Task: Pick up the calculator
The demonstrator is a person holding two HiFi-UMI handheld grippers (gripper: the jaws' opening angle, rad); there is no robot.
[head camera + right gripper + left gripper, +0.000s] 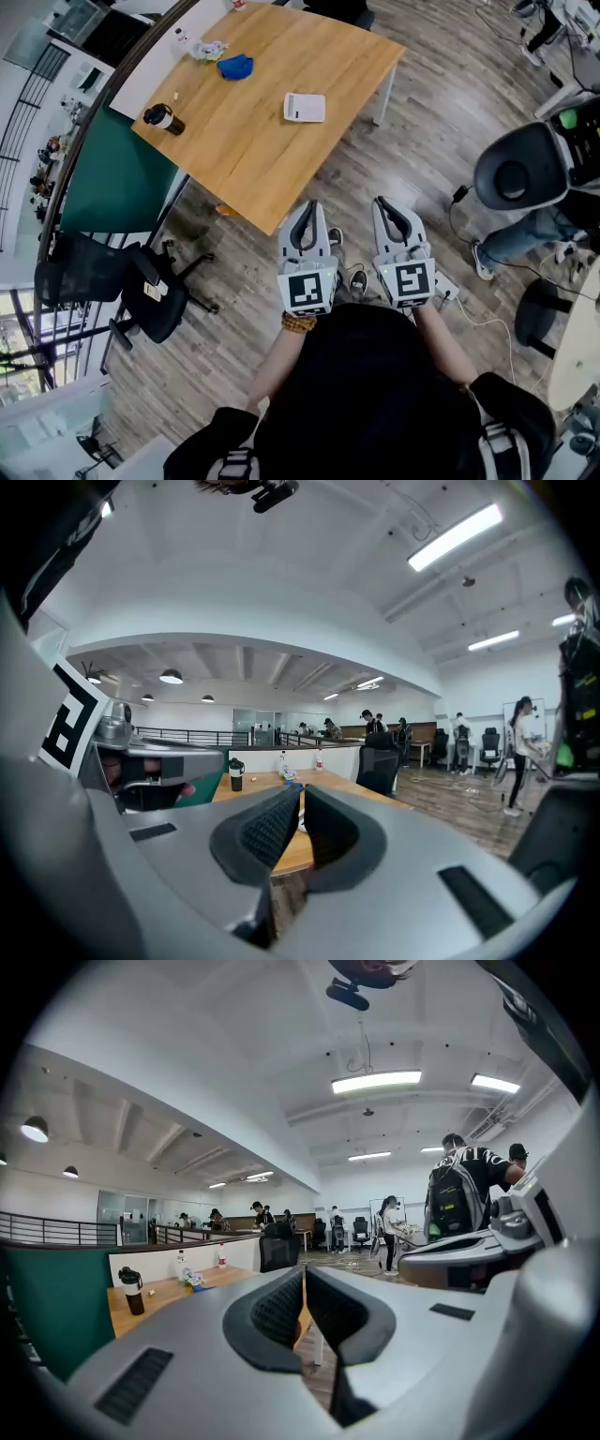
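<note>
Calculator [305, 107] on table [272, 159] | L gripper [304, 208] closed, empty | R gripper [386, 204] same

Left claw [306, 212] and right claw [385, 206] are held out side by side, jaws closed, empty.

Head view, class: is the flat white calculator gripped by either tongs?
No, the flat white calculator lies on the wooden table, apart from the left tongs and right tongs.

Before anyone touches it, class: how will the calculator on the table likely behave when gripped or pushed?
The calculator looks thin and flat, so it probably stays stiff and won't roll or tip. Lying flush on the smooth table, it may slide when nudged, and its low edges offer little to pinch.
</note>
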